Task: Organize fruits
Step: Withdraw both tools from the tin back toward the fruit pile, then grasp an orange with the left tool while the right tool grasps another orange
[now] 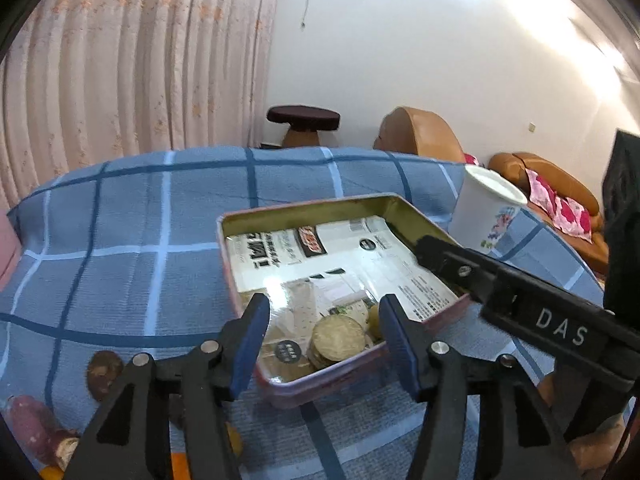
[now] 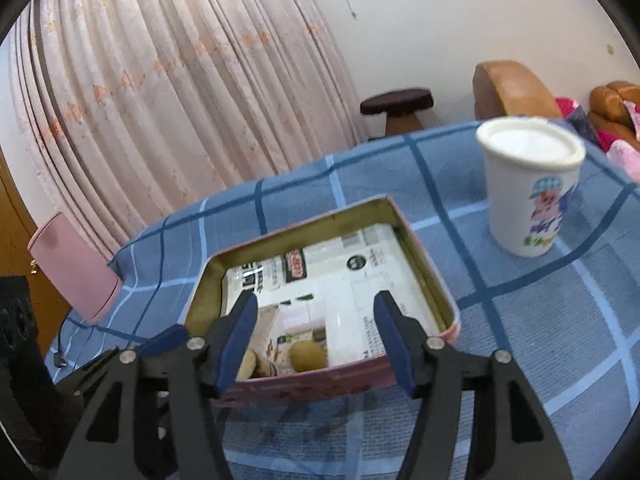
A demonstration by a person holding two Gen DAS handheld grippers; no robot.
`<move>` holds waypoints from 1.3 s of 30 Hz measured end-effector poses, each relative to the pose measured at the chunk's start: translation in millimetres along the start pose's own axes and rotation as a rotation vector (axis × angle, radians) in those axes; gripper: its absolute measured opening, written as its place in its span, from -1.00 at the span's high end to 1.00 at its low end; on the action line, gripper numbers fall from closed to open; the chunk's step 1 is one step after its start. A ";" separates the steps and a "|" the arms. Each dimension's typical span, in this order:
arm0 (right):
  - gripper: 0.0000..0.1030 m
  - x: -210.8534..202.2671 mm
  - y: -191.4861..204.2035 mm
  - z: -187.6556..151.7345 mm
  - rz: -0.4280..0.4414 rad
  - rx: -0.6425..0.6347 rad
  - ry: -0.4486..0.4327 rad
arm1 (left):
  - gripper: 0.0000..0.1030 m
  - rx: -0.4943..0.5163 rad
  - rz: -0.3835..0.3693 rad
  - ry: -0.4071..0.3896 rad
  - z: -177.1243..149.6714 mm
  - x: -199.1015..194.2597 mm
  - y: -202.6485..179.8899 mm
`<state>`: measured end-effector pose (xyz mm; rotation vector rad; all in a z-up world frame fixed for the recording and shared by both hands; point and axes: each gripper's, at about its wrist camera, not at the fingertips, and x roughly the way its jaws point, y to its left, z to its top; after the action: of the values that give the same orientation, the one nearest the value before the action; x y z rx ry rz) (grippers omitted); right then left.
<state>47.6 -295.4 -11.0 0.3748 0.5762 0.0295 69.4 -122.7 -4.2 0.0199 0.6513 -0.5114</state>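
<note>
A pink tin box (image 1: 412, 216) lined with printed paper sits on the blue checked tablecloth; it also shows in the right wrist view (image 2: 424, 268). Round yellowish fruits (image 1: 338, 340) lie in its near corner, also in the right wrist view (image 2: 307, 354). My left gripper (image 1: 324, 344) is open and empty over the tin's near edge. My right gripper (image 2: 316, 336) is open and empty above the tin's near rim; its black arm (image 1: 520, 300) crosses the tin's right side in the left wrist view. A brown fruit (image 1: 104, 372) and a purple sweet potato (image 1: 36, 428) lie at lower left.
A white lidded cup (image 1: 486, 216) stands right of the tin, also in the right wrist view (image 2: 528, 188). A pink chair back (image 2: 74, 268) is at the table's left edge. Brown sofas (image 1: 424, 132) and a stool (image 1: 303, 120) stand behind. Curtains hang at left.
</note>
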 end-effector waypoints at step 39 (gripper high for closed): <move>-0.05 31.4 144.7 -105.4 0.238 -0.164 0.356 | -0.15 -0.116 0.229 0.132 -100.7 -109.8 136.1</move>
<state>28.5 -120.8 -57.7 0.2771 0.8715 0.3759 0.0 63.5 -39.6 0.0182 0.7961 -0.2521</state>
